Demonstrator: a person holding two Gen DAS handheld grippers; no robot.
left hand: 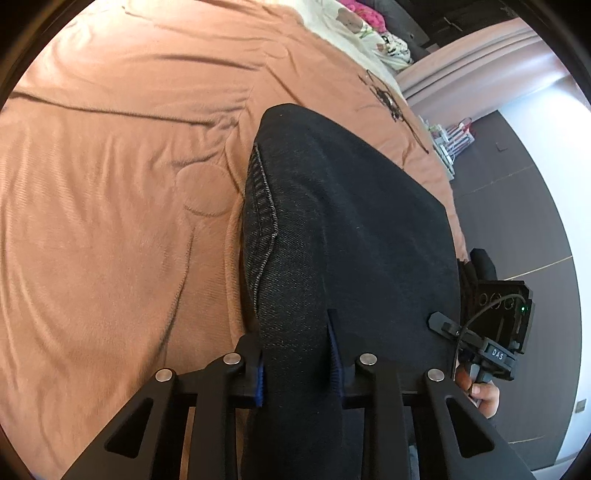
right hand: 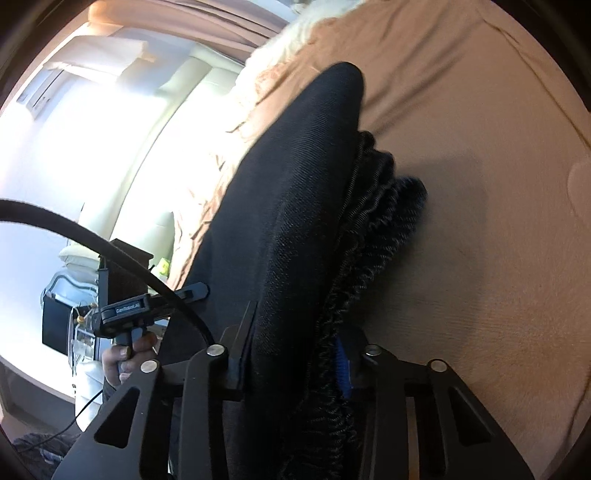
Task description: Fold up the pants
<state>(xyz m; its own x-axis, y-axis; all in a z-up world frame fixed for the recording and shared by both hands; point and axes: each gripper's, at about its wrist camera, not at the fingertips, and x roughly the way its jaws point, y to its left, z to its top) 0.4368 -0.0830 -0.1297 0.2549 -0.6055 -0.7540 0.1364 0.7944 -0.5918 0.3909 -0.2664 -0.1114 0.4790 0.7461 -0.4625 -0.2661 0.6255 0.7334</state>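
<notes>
Dark denim pants [left hand: 351, 221] lie stretched away from me on a tan bedspread [left hand: 110, 184], their near end raised off it. My left gripper [left hand: 295, 354] is shut on that near end, with cloth filling the gap between its blue pads. The right gripper [left hand: 437, 320] shows at the pants' right edge, held by a hand [left hand: 484, 395]. In the right wrist view the pants [right hand: 288, 203] run up the middle, with gathered folds along their right side. My right gripper [right hand: 295, 347] is shut on the bunched cloth. The left gripper [right hand: 195, 290] grips the far edge.
A cream patterned blanket [left hand: 347, 22] and pink items lie at the bed's far end. Dark floor [left hand: 517, 206] and a small rack [left hand: 450, 140] are right of the bed. A black cable [right hand: 110, 251] crosses the right wrist view, and a dark cabinet [right hand: 125, 269] stands before a bright window.
</notes>
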